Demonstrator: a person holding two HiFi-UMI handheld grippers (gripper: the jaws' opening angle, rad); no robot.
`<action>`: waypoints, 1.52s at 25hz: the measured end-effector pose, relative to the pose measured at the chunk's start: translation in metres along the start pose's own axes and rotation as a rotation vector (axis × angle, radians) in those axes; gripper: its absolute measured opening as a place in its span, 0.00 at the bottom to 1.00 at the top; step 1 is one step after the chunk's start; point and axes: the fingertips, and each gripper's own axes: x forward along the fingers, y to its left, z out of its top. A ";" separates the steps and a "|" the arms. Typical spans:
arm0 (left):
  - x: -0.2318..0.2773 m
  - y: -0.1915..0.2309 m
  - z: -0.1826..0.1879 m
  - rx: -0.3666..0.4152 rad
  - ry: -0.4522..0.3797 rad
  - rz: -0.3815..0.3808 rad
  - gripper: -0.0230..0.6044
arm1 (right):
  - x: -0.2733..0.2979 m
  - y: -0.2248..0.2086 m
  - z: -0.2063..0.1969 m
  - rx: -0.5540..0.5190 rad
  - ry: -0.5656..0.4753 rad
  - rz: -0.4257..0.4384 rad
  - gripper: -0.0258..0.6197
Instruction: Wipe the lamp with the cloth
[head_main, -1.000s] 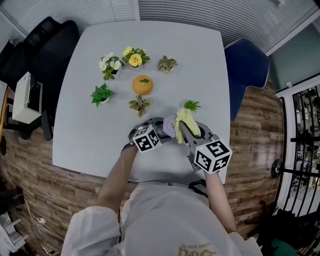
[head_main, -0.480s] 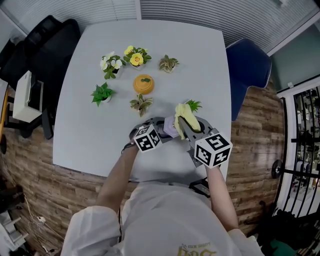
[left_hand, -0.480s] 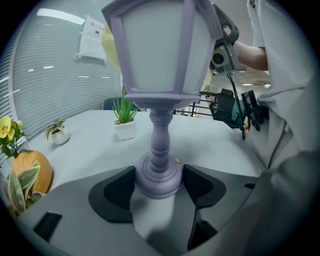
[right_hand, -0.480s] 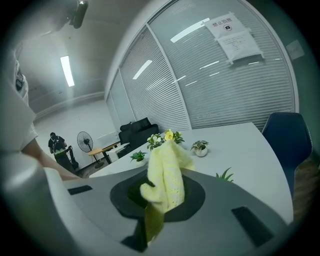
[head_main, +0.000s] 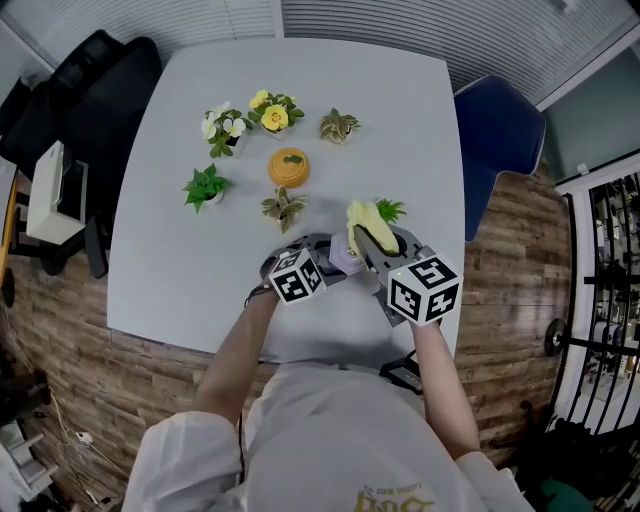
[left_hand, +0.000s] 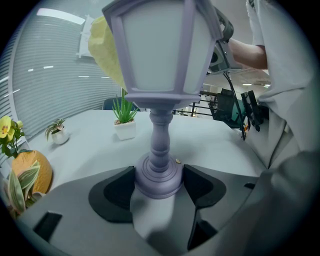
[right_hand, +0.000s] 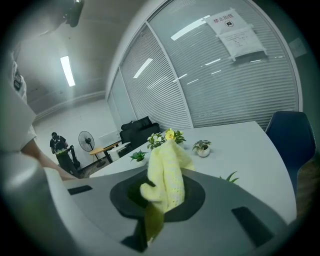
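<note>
You moved your right gripper a little toward 12 o'clock, and the cloth it pinched slid with it over the lamp, closing on the green plant.

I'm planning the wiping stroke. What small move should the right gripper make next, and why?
Probably ease the yellow cloth sideways onto the head of the purple lamp to start a wipe. The right gripper is shut on the cloth, which sits beside the head; contact can't be confirmed. The left gripper clamps the lamp's base, so it should hold steady.
</note>
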 end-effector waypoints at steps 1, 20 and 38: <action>0.000 0.000 0.000 0.000 0.000 0.000 0.52 | 0.001 -0.001 0.000 0.001 0.001 0.000 0.09; 0.000 0.000 0.000 0.001 -0.002 0.003 0.52 | -0.024 -0.010 -0.015 0.054 -0.005 -0.027 0.09; 0.000 -0.001 -0.001 -0.004 0.002 0.004 0.52 | -0.038 0.011 -0.029 0.020 0.033 0.022 0.09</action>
